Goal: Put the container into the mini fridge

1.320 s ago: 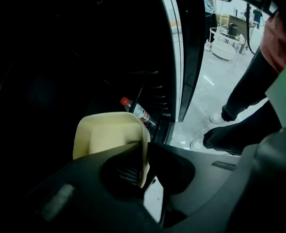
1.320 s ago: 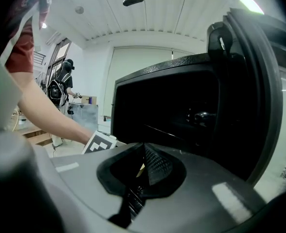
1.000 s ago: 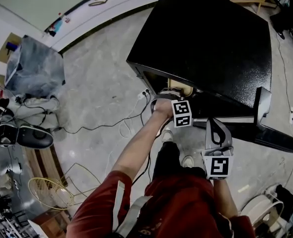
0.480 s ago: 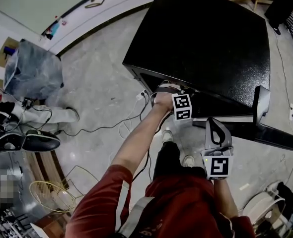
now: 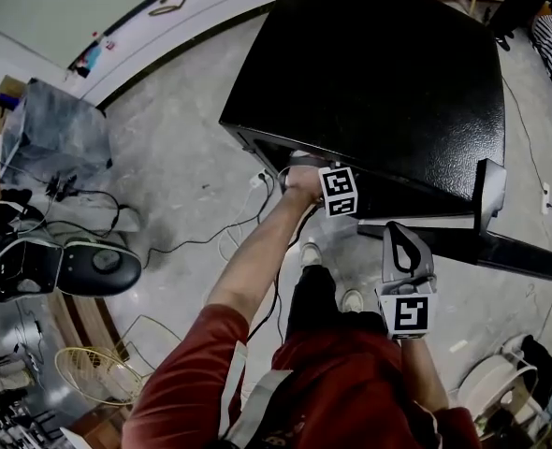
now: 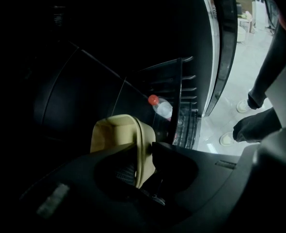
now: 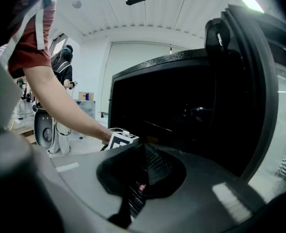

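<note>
The black mini fridge [image 5: 388, 73] stands with its door [image 5: 489, 190] swung open to the right. My left gripper [image 5: 306, 165] reaches into the opening, and the fridge top hides its tips in the head view. In the left gripper view a beige container [image 6: 116, 135] sits in the dark interior, its rim between the jaws of my left gripper [image 6: 144, 152]. Those jaws have just been opening, and a gap shows beside the left pad. My right gripper [image 5: 402, 237] hovers by the open door; its jaws meet on nothing [image 7: 143, 166].
A clear bottle with a red cap [image 6: 162, 107] lies in the door shelf [image 6: 181, 96]. Cables and a power strip [image 5: 257, 178] lie on the floor left of the fridge. A wrapped grey box [image 5: 51, 129] and a wire fan guard [image 5: 98, 368] stand further left.
My left gripper has pushed deeper into the fridge, and the beige container, seen at the opening before, is now hidden under the fridge top. The right gripper has stayed put.
</note>
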A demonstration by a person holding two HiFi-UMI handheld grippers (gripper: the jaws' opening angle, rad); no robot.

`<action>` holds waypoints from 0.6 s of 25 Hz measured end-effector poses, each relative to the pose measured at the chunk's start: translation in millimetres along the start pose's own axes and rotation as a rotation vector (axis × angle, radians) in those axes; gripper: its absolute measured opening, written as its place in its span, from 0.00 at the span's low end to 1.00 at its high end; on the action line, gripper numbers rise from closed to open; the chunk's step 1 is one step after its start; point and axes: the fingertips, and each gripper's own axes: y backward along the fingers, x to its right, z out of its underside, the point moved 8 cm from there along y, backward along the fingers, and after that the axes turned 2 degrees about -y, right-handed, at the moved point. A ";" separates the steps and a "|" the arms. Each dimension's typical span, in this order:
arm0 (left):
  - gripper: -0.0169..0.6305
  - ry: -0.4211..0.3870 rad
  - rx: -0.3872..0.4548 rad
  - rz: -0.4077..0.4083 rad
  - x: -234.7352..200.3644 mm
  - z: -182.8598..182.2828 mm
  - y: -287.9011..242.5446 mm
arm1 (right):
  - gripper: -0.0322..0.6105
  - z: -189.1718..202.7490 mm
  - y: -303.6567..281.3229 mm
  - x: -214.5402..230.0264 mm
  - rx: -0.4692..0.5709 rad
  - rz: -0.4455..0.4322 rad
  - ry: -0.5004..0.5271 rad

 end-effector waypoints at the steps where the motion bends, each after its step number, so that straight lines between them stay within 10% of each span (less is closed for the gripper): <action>1: 0.17 0.000 -0.001 -0.011 -0.7 0.0 -0.2 | 0.05 1.1 0.5 0.3 0.001 0.004 -0.009; 15: 0.28 0.012 0.016 -0.200 -8.5 -0.6 23.2 | 0.05 1.9 9.8 0.6 0.009 -0.009 -0.009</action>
